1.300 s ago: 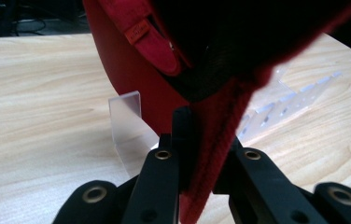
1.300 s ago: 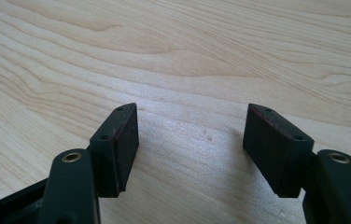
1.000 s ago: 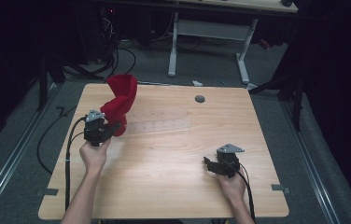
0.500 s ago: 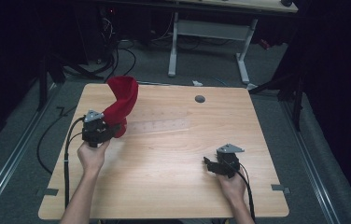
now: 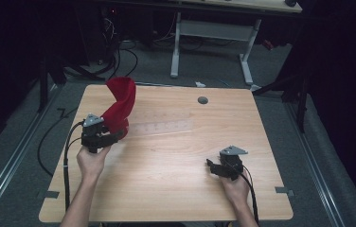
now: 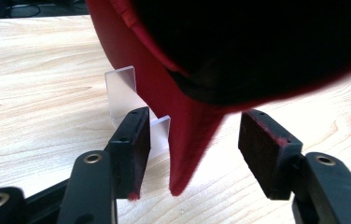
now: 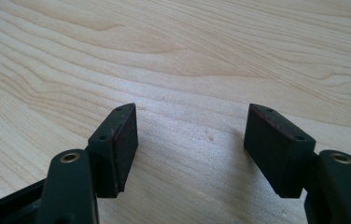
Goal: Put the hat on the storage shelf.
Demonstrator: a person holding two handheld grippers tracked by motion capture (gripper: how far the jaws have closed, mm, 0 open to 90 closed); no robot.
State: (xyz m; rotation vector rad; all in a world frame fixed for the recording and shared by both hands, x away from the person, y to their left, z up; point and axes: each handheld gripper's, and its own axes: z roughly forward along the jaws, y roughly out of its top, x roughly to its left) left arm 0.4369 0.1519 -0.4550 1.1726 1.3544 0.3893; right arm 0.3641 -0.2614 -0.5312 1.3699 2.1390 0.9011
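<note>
- Red cloth (image 5: pixel 119 106) stands up tall near the back left part of the tabletop (image 5: pixel 176 189), twisted and folded over at the top.
- Its lower end sits just by the left gripper (image 5: pixel 115 135), which a hand (image 5: pixel 91 161) holds near the left edge of the tabletop.
- In the left gripper view, a pointed tip of the red cloth (image 6: pixel 187 140) hangs down in the gap between the two black jaws.
- Those jaws are apart, and the cloth tip does not look squeezed by them; there is room on both sides.
- A bit of red fluff sticks to the bottom of one jaw.
- A thin clear plastic strip (image 5: pixel 162 126) lies flat on the tabletop, from beside the cloth toward the middle.
- In the left gripper view, the end of that clear plastic strip (image 6: pixel 122 91) shows just behind one jaw and beside the cloth.
- The right gripper (image 5: pixel 212 165) rests low at the front right part of the tabletop, held by the other hand (image 5: pixel 235 187), well apart from the cloth.
- In the right gripper view, its jaws are wide apart with only bare wood (image 7: pixel 187 60) between them.
- A small round grey cap (image 5: pixel 202 100) sits in the tabletop near the back edge.
- A black cable (image 5: pixel 65 156) runs from the left gripper down along the arm.
</note>
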